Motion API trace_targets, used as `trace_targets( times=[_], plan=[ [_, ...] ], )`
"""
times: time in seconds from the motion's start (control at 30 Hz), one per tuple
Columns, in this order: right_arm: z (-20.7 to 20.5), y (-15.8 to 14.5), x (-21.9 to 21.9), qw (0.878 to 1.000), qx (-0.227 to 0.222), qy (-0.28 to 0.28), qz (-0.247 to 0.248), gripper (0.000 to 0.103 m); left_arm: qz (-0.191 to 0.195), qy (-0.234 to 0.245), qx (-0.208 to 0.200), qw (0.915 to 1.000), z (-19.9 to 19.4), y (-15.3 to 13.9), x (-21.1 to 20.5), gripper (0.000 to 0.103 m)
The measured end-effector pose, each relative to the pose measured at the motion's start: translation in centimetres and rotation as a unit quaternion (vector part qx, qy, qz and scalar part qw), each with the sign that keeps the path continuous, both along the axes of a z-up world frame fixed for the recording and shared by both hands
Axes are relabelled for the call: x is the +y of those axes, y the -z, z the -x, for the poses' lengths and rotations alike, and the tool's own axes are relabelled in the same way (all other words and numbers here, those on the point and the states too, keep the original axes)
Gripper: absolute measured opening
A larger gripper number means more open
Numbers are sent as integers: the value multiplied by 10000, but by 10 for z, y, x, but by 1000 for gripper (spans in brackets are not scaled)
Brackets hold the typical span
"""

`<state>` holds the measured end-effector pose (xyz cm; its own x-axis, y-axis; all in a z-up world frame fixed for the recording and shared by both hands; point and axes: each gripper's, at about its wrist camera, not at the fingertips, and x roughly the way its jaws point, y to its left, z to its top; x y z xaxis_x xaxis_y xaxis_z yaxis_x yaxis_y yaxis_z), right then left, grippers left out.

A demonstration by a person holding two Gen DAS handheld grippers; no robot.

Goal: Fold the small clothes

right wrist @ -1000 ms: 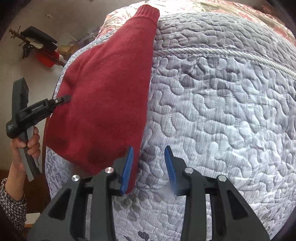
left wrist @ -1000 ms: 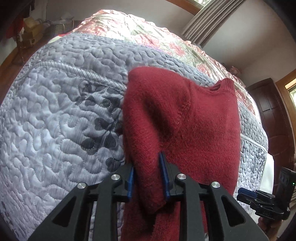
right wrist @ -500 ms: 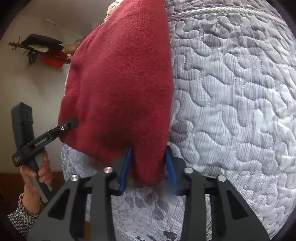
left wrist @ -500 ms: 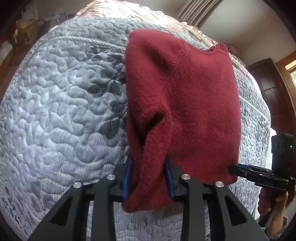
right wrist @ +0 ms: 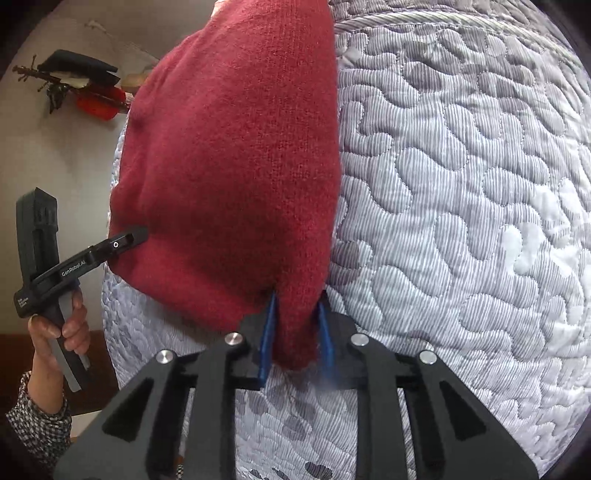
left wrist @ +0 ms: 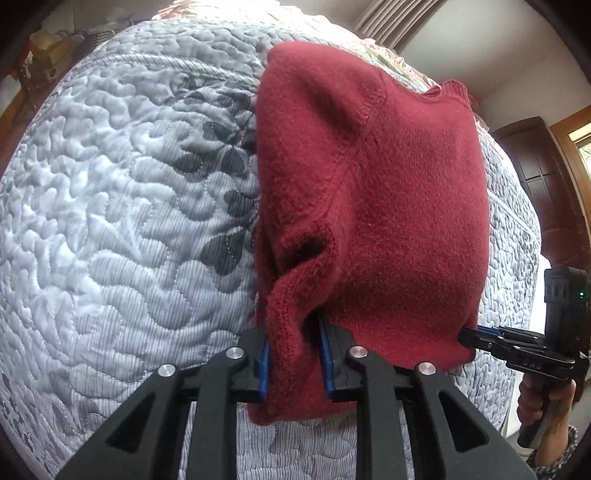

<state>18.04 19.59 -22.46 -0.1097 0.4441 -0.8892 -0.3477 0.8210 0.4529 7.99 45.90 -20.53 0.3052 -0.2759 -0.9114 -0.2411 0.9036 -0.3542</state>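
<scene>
Red knit sweater point(left wrist: 388, 206) lies on the quilted bed point(left wrist: 110, 184); the left hand-held gripper point(left wrist: 293, 354) pinches its near-left hem, the right hand-held gripper point(right wrist: 295, 332) clamps its near-right corner.

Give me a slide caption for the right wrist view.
Right gripper and left gripper each pinch a bottom corner of a red sweater on a grey quilt.

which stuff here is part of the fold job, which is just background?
In the job:
red sweater
left tongs, shut on its hem
right tongs, shut on its other corner
quilted bedspread under it

Background:
curtain
dark wooden door
</scene>
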Motion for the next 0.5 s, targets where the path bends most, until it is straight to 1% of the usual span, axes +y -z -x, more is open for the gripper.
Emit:
trace_targets(
  times=[0.07, 0.1, 0.13, 0.17, 0.2, 0.27, 0.37, 0.43, 0.5],
  plan=[
    [-5, -10, -3, 9999, -67, -140, -42, 24, -49, 66, -14, 10000, -2, -10, 4, 37],
    [-9, -17, -4, 9997, -155, -211, 2, 27, -30, 57, -62, 10000, -7, -17, 8, 37],
    [-15, -25, -6, 9992, -312, -247, 80, 28, 4, 45, -124, 9999, -8, -22, 12, 41],
    [-20, -31, -5, 9986, -439, -272, 122, 28, 28, 11, -198, 9998, -11, -29, 17, 45],
    [-26, -39, -6, 9982, -534, -269, 110, 28, 26, -40, -270, 9996, -20, -37, 23, 52],
    [-41, -50, -7, 9975, -680, -181, 51, 28, -40, -93, -458, 9989, -39, -48, 31, 52],
    [-67, -62, -5, 9955, -934, -73, 162, 28, -332, -101, -632, 9974, -80, -55, 39, 53],
    [-81, -64, -3, 9939, -1074, -33, 259, 28, -458, -171, -625, 9968, -110, -53, 47, 54],
    [-91, -63, -1, 9940, -1072, 25, 213, 30, -458, -227, -562, 9971, -134, -46, 53, 55]
  ],
)
